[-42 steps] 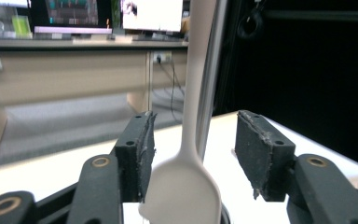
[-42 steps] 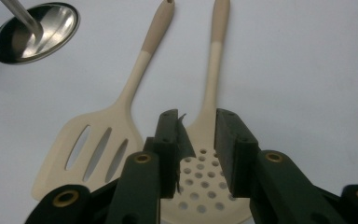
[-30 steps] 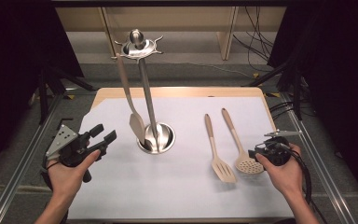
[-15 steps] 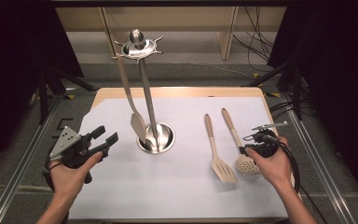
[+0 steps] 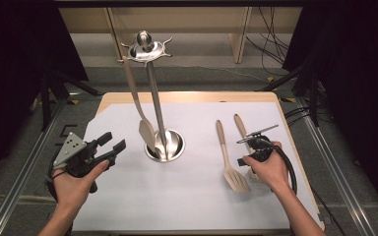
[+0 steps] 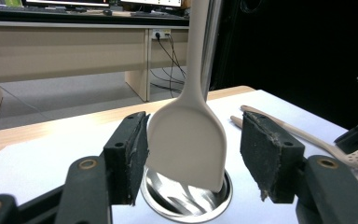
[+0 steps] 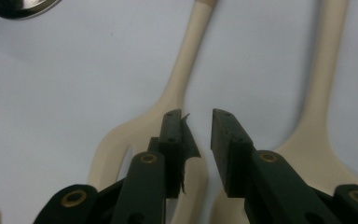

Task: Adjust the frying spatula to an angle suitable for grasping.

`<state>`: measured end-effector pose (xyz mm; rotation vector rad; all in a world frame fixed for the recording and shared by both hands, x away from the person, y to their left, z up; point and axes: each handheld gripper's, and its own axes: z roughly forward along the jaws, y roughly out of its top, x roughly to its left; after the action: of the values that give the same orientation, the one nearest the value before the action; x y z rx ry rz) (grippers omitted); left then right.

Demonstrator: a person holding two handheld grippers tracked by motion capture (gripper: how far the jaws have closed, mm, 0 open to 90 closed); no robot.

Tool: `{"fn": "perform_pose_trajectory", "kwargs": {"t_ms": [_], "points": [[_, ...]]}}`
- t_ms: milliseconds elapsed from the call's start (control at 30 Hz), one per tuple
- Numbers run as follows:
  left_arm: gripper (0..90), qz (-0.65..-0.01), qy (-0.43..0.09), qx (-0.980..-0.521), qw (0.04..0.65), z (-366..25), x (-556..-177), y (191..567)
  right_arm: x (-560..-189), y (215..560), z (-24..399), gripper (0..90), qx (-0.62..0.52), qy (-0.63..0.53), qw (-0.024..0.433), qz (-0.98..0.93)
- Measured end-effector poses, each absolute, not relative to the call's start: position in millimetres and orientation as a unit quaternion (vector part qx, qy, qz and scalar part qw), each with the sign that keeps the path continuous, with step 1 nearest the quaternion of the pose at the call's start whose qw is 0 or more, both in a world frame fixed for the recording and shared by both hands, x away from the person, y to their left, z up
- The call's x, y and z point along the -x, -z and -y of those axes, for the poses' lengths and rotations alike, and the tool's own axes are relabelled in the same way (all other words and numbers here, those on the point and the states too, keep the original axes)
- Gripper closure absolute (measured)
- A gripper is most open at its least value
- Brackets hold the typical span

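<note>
A steel utensil stand (image 5: 165, 146) rises from a round base on the white mat, and a cream spatula (image 5: 146, 132) hangs from its crown. A wooden slotted turner (image 5: 230, 164) and a wooden slotted spoon (image 5: 239, 126) lie side by side at the right. My right gripper (image 5: 246, 160) points down over their heads. Its jaws (image 7: 198, 114) have just been closing; they stand open by a narrow gap over bare mat, between the turner (image 7: 177, 88) and the spoon (image 7: 320, 84). My left gripper (image 5: 111, 146) is open, level with the hanging spatula (image 6: 186, 140) farther off.
The white mat (image 5: 192, 201) covers a wooden tabletop with metal rails along both sides. The stand's base (image 6: 186, 205) is a shallow steel dish. Cables lie on the floor at the back right. Bare mat lies between the stand and the two lying utensils.
My right hand has moved left across the mat onto the spoon's head, and its jaws have narrowed. The left hand has kept still.
</note>
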<state>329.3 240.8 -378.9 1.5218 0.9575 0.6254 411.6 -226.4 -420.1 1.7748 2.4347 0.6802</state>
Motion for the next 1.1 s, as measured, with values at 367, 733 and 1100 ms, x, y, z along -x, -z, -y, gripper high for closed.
{"fn": "perform_pose_trajectory", "kwargs": {"t_ms": [367, 733, 1100], "points": [[41.1, -0.417, -0.263, -0.652, 0.576, -243, -331, 382, -441, 434, 199, 73.6, -0.575, -0.194, -0.01, -0.795], [41.0, -0.414, -0.259, -0.657, 0.574, -241, -331, 383, -457, 444, 193, 73.3, -0.574, -0.182, -0.012, -0.798], [40.9, -0.416, -0.256, -0.658, 0.573, -242, -332, 385, -467, 450, 184, 74.8, -0.581, -0.16, -0.027, -0.797]]}}
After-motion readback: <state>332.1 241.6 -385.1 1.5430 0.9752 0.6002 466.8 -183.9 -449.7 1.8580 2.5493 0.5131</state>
